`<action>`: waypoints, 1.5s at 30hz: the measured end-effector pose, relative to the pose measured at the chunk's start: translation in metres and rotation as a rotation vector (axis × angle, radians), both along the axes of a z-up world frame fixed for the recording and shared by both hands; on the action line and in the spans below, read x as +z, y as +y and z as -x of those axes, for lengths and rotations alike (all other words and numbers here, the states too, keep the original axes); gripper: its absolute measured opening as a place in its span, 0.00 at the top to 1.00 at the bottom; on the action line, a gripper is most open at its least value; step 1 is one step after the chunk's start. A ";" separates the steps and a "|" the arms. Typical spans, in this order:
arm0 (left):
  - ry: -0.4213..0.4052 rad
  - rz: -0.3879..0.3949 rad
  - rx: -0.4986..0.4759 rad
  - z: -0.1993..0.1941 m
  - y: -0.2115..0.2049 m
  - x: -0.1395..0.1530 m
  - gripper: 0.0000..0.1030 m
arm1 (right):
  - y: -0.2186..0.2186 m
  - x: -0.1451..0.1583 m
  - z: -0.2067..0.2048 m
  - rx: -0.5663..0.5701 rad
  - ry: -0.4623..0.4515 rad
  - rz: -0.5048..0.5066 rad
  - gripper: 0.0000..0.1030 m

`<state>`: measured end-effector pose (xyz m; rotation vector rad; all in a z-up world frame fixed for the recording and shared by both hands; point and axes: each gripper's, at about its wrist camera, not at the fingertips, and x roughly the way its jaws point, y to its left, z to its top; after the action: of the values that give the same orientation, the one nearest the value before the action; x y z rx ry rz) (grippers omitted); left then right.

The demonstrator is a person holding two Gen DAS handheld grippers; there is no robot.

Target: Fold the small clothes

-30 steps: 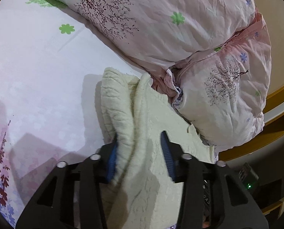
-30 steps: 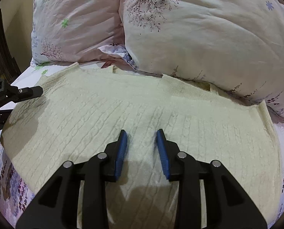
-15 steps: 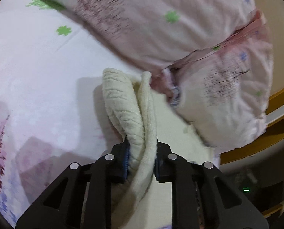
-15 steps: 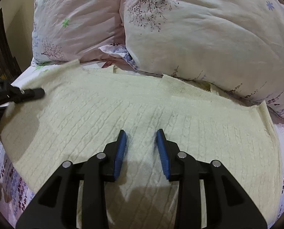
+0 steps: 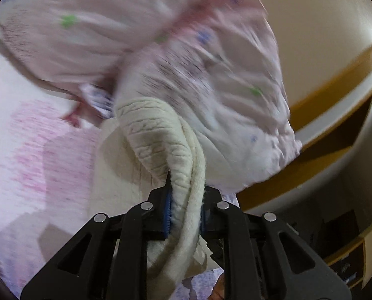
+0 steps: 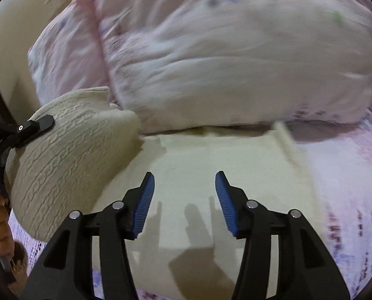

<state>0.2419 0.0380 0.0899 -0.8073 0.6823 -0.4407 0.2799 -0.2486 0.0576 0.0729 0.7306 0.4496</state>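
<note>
A cream cable-knit sweater (image 6: 206, 175) lies on the bed below the pillows. My left gripper (image 5: 184, 195) is shut on the sweater's edge (image 5: 161, 137) and holds that side lifted and curled over. In the right wrist view the lifted side (image 6: 68, 155) bulges at the left with the left gripper (image 6: 28, 127) on it. My right gripper (image 6: 184, 195) is open and empty, just above the flat part of the sweater.
Two pink floral pillows (image 6: 236, 62) lie right behind the sweater and also show in the left wrist view (image 5: 186, 50). The pink floral bedsheet (image 5: 35, 150) spreads to the left. A wooden bed frame (image 5: 323, 130) and dark shelves (image 5: 336, 237) are at the right.
My left gripper closed on the sweater's edge and lifted it up and over toward the middle. My right gripper opened wider and moved; both views are now blurred by motion.
</note>
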 end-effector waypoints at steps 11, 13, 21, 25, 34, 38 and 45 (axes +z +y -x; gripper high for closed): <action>0.077 -0.181 -0.130 -0.029 -0.145 -0.037 0.85 | -0.095 -0.025 -0.009 -0.169 0.069 -0.080 0.51; 0.107 -0.206 -0.151 -0.034 -0.160 -0.047 0.85 | -0.110 -0.028 -0.007 -0.197 0.074 -0.088 0.51; 0.023 -0.071 -0.354 -0.014 -0.165 -0.029 0.33 | -0.148 -0.027 -0.008 -0.209 0.125 -0.200 0.51; -0.092 -0.124 -0.295 0.012 -0.123 0.001 0.20 | -0.147 -0.021 -0.012 -0.117 0.174 -0.344 0.46; 0.077 -0.362 0.029 0.005 -0.046 -0.037 0.18 | -0.097 -0.036 -0.039 0.005 0.341 -0.377 0.44; 0.173 -0.327 -0.029 -0.003 -0.045 -0.065 0.18 | -0.079 -0.048 -0.048 0.008 0.378 -0.372 0.49; 0.197 -0.269 -0.075 0.003 -0.050 -0.079 0.18 | -0.062 -0.040 -0.055 -0.018 0.262 -0.278 0.84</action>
<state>0.2392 -0.0115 0.0111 -0.5758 0.9358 -0.3307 0.3353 -0.3111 0.0176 0.4054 0.9194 0.5282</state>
